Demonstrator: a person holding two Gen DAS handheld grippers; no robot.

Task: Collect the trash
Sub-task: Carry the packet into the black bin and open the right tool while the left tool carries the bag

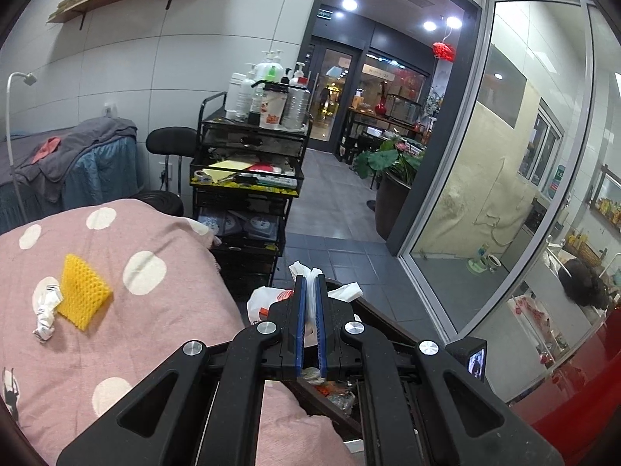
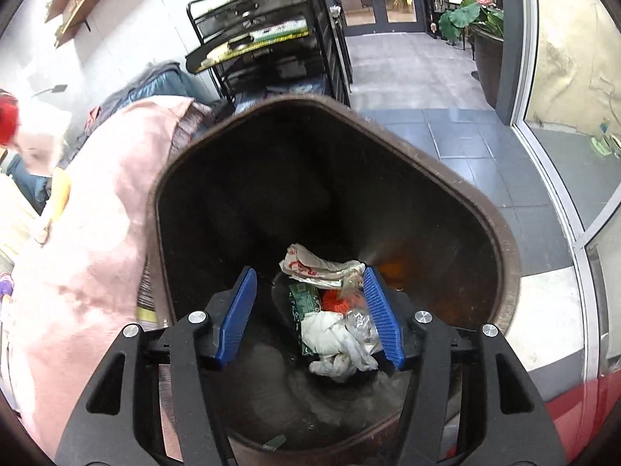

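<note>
My left gripper [image 1: 309,283] is shut on a white plastic bag [image 1: 306,273] with red print and holds it over the dark brown trash bin [image 1: 382,320] beside the bed. A yellow foam net [image 1: 83,291] and a crumpled white wrapper [image 1: 46,312] lie on the pink dotted bedcover [image 1: 116,334]. My right gripper [image 2: 308,277] is open and empty above the mouth of the bin [image 2: 504,233]. At the bin's bottom lie a white printed bag [image 2: 314,264], a green packet [image 2: 302,299], orange scraps and white tissue [image 2: 333,341].
A black trolley [image 1: 248,178] with bottles and papers stands beyond the bed. A black stool [image 1: 170,143] and a second bed with grey and blue covers [image 1: 77,163] are at the left. A glass partition [image 1: 485,194] runs on the right over grey floor tiles.
</note>
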